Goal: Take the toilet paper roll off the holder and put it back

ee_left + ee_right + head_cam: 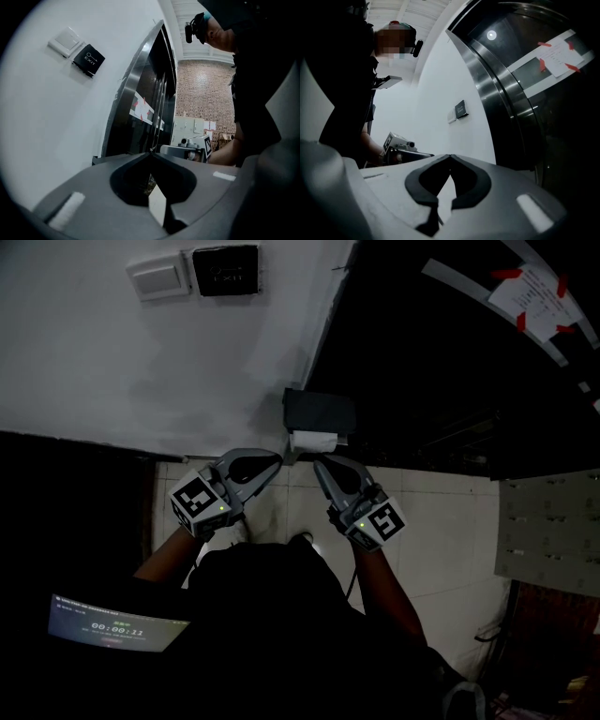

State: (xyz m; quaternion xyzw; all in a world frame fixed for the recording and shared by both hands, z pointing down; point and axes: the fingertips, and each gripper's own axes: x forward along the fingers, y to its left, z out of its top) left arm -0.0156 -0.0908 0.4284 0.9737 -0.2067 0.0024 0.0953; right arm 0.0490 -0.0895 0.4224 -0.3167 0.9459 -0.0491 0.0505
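I count my hand-held grippers 2: left hand-held gripper [278,458], right hand-held gripper [319,465] | roll [312,440] 1 | holder [319,412] 1 | switch [159,277] 1 | exit plate [226,270] 1 | screen [117,622] 1 | taped notice [536,292] 1

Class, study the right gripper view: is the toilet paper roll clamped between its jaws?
No, the right gripper has its jaws meeting at their tips with nothing between them.

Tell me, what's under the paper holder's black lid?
A white toilet paper roll shows under the black lid; the lid hides the roll's top and whatever holds it.
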